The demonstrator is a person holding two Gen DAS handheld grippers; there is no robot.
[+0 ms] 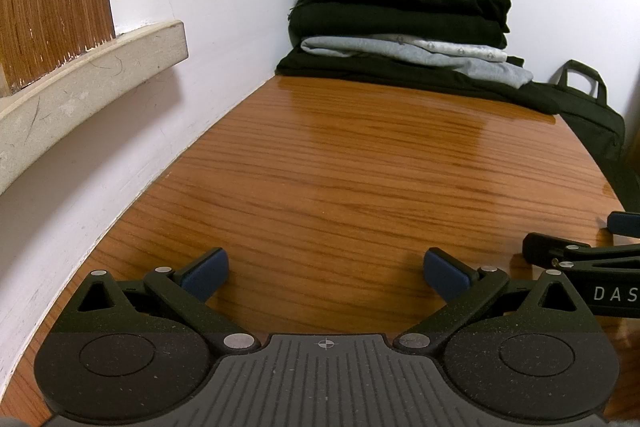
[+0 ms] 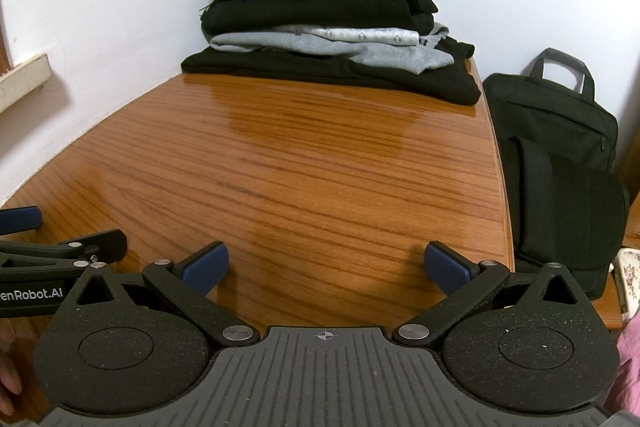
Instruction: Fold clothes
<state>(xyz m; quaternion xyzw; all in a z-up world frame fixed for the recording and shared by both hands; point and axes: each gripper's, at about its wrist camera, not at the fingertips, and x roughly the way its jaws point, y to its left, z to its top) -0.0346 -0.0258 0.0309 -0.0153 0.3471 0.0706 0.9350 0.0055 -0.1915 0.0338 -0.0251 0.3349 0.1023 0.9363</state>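
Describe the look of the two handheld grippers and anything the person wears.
Both the left gripper and the right gripper are matte speckled black, with round side discs, silver pivot rivets, a ribbed grey centre plate bearing a crosshair mark, and blue pads on the fingers. White lettering runs along their sides. A pink sleeve shows at the right edge.

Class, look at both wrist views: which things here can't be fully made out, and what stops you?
- Stack of clothes, both views: inner folds hidden by the layers above.
- Black bag, left view: cut off by the table edge and frame.
- Floral item, right view: cut by the frame edge.
- Right gripper, left view: mostly outside the frame.
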